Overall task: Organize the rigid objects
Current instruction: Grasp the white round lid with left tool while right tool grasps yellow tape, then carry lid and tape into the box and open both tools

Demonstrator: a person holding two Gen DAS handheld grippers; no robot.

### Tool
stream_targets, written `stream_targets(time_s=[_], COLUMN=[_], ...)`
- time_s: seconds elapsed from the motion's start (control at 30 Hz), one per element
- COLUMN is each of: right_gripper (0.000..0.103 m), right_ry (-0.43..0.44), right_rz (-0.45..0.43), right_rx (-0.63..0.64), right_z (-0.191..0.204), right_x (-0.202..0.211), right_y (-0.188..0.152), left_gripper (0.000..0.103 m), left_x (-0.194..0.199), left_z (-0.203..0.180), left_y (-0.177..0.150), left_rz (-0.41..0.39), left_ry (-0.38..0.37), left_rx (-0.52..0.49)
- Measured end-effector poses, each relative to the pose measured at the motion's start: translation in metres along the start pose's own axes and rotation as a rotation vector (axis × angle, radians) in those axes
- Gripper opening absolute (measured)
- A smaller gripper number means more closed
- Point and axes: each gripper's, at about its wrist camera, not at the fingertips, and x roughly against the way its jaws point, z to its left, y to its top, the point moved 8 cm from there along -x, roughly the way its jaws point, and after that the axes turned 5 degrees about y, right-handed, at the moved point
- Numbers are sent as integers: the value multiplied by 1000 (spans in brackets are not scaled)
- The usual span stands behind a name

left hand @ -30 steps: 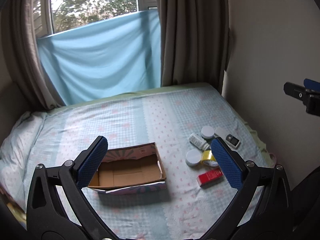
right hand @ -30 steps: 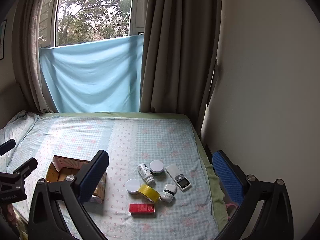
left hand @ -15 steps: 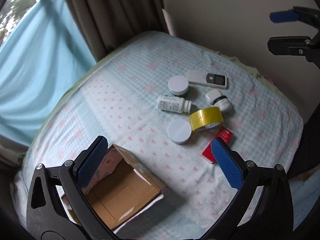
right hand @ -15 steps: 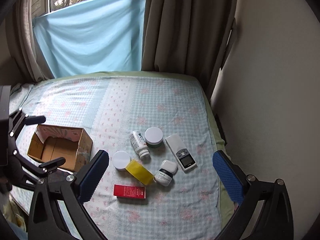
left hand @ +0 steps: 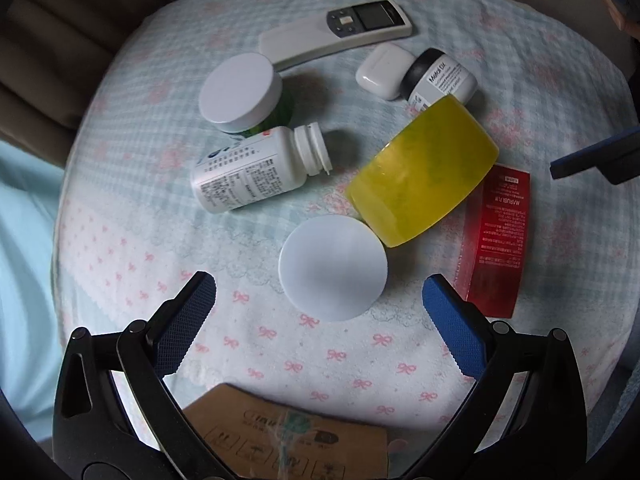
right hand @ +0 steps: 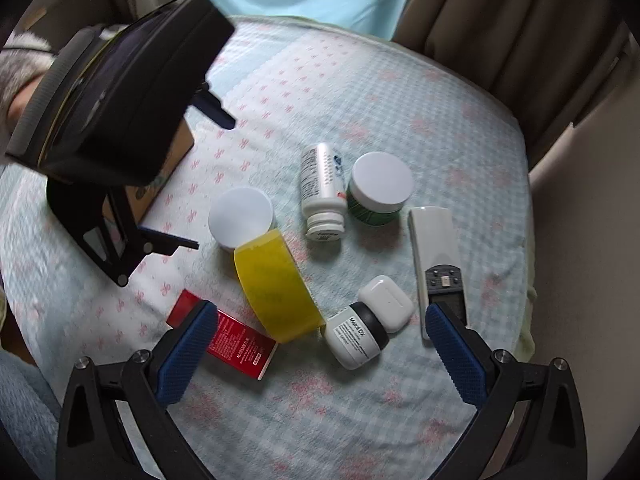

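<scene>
Both grippers have come down from a high view of the whole bed to hang close over the cluster of small things, and the window is dropping out of the left wrist view.

The left gripper (left hand: 320, 300) is hovering with its blue pads spread wide and nothing between them; the white round lid (left hand: 333, 267) is lying on the bedsheet (left hand: 120, 248) just beyond the gap. Near the camera, the cardboard box (left hand: 288, 436) is showing only its top edge.

In the left wrist view, going left to right, the white pill bottle (left hand: 256, 170) is lying on its side, uncapped, with the green jar with a white lid (left hand: 240, 92) just behind it. The yellow tape roll (left hand: 424, 172) is standing on edge, leaning against the round lid. Behind it the grey remote (left hand: 336, 32) is lying far off, and the white earbud case (left hand: 385, 70) is touching the small white jar with a black cap (left hand: 440, 76). The red box (left hand: 498, 240) is lying flat at the right, partly under the tape roll.

The right gripper (right hand: 320, 344) is likewise standing wide open and holding nothing, its left pad over the red box (right hand: 236, 344) and its right pad over the remote (right hand: 436, 248). The tape roll (right hand: 276, 288) and the small jar (right hand: 356, 334) are lying between them.
</scene>
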Motion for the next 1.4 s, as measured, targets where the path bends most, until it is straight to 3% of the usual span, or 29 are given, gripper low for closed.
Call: stream_targets(time_s=[0.27, 0.37, 0.43, 0.47, 0.6, 0.83, 1.07, 1.2, 1.4], right_gripper=[80, 74, 67, 65, 41, 41, 40, 40, 40], right_ry=[51, 65, 80, 88, 108, 95, 84, 91, 169], right_rz=[63, 64, 60, 61, 78, 78, 68, 74, 94], right_rx=[112, 128, 139, 149, 195, 199, 114, 29, -180], right_z=[12, 13, 15, 17, 25, 30, 29, 27, 26], right_x=[-57, -67, -69, -70, -74, -72, -62, -52, -28], right_y=[-11, -8, -5, -4, -5, -4, 0, -5, -10], left_gripper=[99, 91, 71, 70, 70, 70, 69, 69, 69], left_x=[-48, -54, -57, -58, -57, -51, -35, -15, 29], left_z=[-14, -16, -19, -19, -19, -15, -2, 8, 18], left_y=[0, 3, 3, 3, 2, -2, -15, -24, -37], left_rz=[59, 64, 70, 73, 60, 78, 96, 96, 82], left_ry=[-46, -74, -85, -86, -92, -105, -117, -117, -115], left_rx=[-85, -80, -84, -84, -64, 21, 156, 254, 429])
